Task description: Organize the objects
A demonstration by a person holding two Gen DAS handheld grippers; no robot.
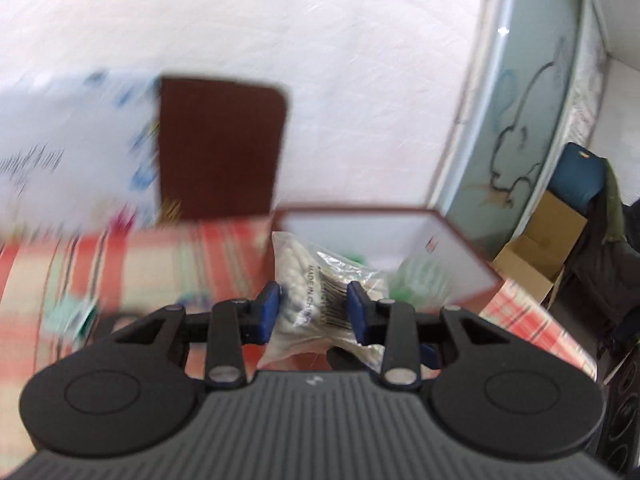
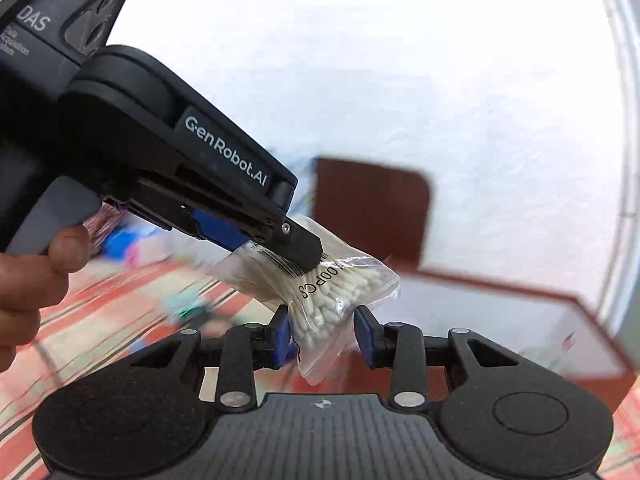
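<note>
I see the left tongs (image 1: pixel 313 307) clamped on the bag of cotton swabs (image 1: pixel 316 280); right tongs (image 2: pixel 323 334) pinch its lower end. The open box (image 1: pixel 460 240) lies ahead and right, nearer the right tongs

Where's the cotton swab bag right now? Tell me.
The cotton swab bag is held in the air between both grippers, left gripper and right gripper, just in front of the open red-rimmed box.
</note>
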